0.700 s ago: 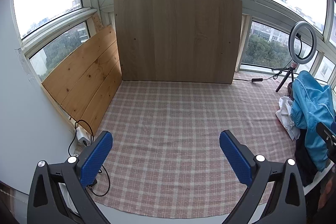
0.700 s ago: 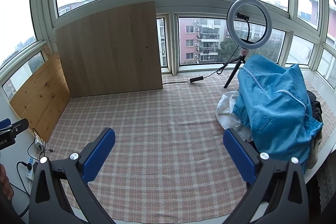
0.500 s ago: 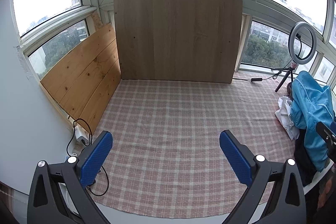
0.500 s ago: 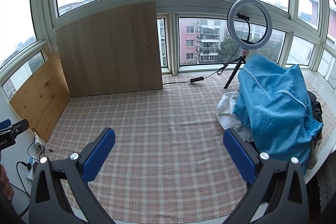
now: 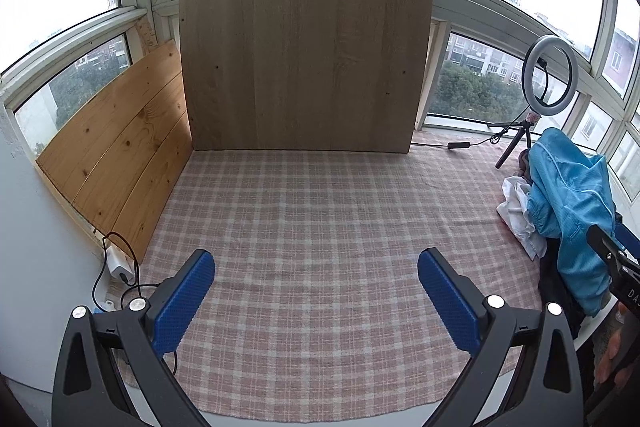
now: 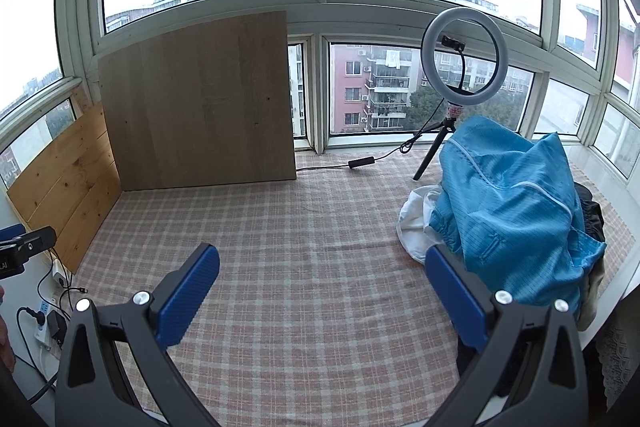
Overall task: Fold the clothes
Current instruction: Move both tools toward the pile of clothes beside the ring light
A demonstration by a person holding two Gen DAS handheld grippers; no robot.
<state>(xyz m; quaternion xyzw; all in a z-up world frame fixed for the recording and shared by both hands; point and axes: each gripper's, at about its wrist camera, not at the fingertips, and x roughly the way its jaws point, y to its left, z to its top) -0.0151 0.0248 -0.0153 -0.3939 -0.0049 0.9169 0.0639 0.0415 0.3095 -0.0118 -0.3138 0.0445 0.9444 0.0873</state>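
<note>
Checked cloth [image 6: 304, 251] in pink and white covers the tabletop; the left gripper [image 5: 316, 277] hangs over its bare middle with jaws wide apart and nothing between them; the right gripper [image 6: 322, 273] hangs likewise, jaws spread and empty. A heap of clothes sits at the cloth's right side, well apart from both grippers: a blue jacket [image 6: 508, 211] on top, a white garment [image 6: 414, 223] under its left edge, dark fabric [image 6: 590, 215] behind. A ring light [image 6: 464, 57] on a small tripod stands just behind the heap; a large wooden board [image 5: 304, 63] leans against the windows. White letters on the right gripper's body at the left view's edge are cut off and unreadable.
</note>
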